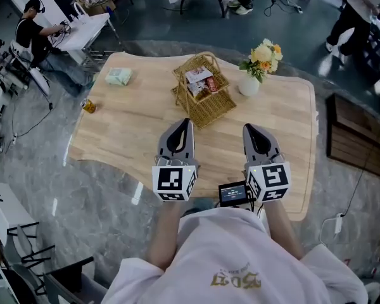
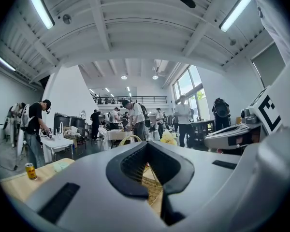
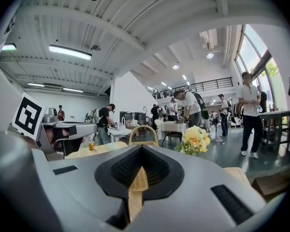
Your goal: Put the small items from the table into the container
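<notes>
Both the left gripper point(image 1: 187, 123) and the right gripper point(image 1: 248, 128) were clenched on nothing, side by side just short of the wicker basket point(image 1: 210, 110), seemingly between picks, since packets point(image 1: 201, 81) lay inside while a can point(image 1: 88, 106) and a green pack point(image 1: 118, 76) waited near the left edge of the table point(image 1: 145, 126).

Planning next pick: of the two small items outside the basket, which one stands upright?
The small can, upright at the left edge of the table. The pale green packet lies flat, farther in, left of the wicker basket.
</notes>
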Motion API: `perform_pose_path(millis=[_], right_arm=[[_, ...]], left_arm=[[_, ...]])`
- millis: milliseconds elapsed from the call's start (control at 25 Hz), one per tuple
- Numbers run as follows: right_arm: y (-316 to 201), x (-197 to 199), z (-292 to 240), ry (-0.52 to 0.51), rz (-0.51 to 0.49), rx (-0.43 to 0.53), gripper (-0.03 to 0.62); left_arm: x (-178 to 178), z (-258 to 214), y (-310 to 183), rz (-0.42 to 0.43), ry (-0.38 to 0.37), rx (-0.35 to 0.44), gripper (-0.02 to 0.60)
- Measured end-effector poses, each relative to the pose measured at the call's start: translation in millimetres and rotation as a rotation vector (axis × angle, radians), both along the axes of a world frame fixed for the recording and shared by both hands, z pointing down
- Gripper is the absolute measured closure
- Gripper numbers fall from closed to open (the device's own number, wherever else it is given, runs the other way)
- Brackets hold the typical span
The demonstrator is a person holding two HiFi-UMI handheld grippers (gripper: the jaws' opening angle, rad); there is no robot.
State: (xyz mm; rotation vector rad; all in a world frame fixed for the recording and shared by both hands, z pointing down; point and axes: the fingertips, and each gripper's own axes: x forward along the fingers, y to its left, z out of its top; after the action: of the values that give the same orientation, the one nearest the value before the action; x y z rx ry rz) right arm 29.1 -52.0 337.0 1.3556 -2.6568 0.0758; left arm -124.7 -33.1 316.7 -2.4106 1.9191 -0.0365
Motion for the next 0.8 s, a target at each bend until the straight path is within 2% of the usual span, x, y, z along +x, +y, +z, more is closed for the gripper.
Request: perform_pose_path(millis=[800], right_arm=[[9, 16, 1, -0.035, 0.013, -0.008, 0.574]], left_arm=[[9, -2, 10, 0.001, -0.01, 0.001, 0.584]])
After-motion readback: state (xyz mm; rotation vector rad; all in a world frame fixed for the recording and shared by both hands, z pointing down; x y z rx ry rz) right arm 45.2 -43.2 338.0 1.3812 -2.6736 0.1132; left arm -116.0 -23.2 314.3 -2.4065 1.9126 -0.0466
